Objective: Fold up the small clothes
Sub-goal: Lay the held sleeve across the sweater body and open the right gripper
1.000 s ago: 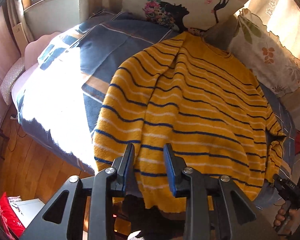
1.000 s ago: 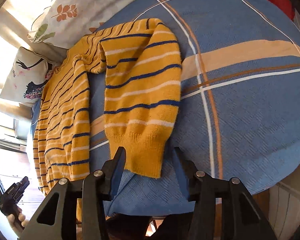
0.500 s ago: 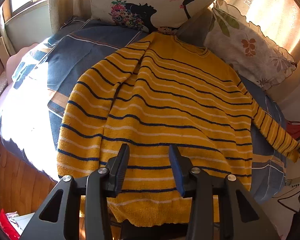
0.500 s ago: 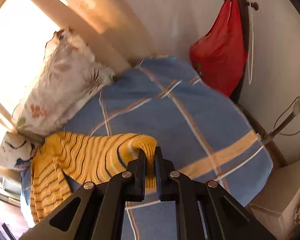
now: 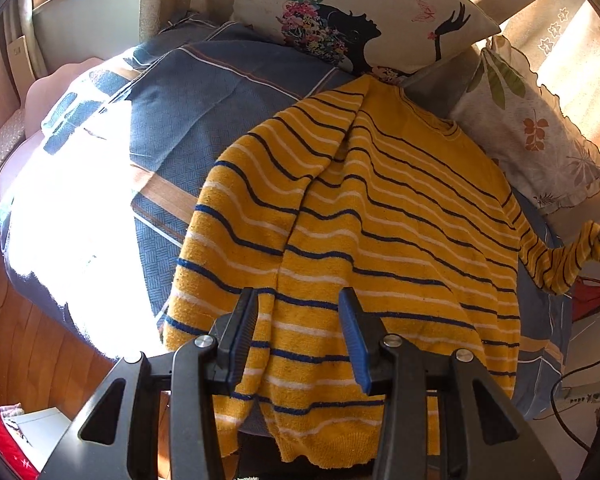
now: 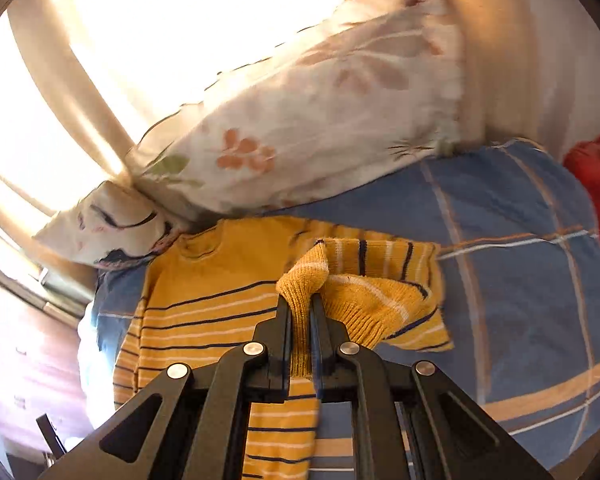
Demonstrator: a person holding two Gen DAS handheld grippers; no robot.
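Bed, blue plaid cover, fills most of both views; hard sun patch at left of the left wrist view.

Two pillows along the top: the printed one with a woman's silhouette at upper centre, the leaf-print one at upper right. Leaf-print also spans the top of the right wrist view.

Sweater, yellow with navy and white stripes, lies flat on the bed, centre frame, collar touching the silhouette pillow, hem hanging over the near edge at the bottom. Its left-frame sleeve is already folded in over the body. Other sleeve runs off to the right edge of frame, lifted clear of the bed.

Right gripper: fingers clamped on that sleeve's ribbed cuff, centre of the right wrist view, sleeve bunched just past it above the sweater body.

Left gripper: fingers spread apart, holding nothing, hovering over the lower body near the hem, bottom centre.

Step, my read: second sleeve fold, mid-carry.

Next move calls for:
- carry the cuff across toward frame centre, lay the sleeve flat over the body, mirroring the first
- release only once it's down
- left could pin the body so the knit doesn't drag
- knit is floppy, expect the sleeve to bunch
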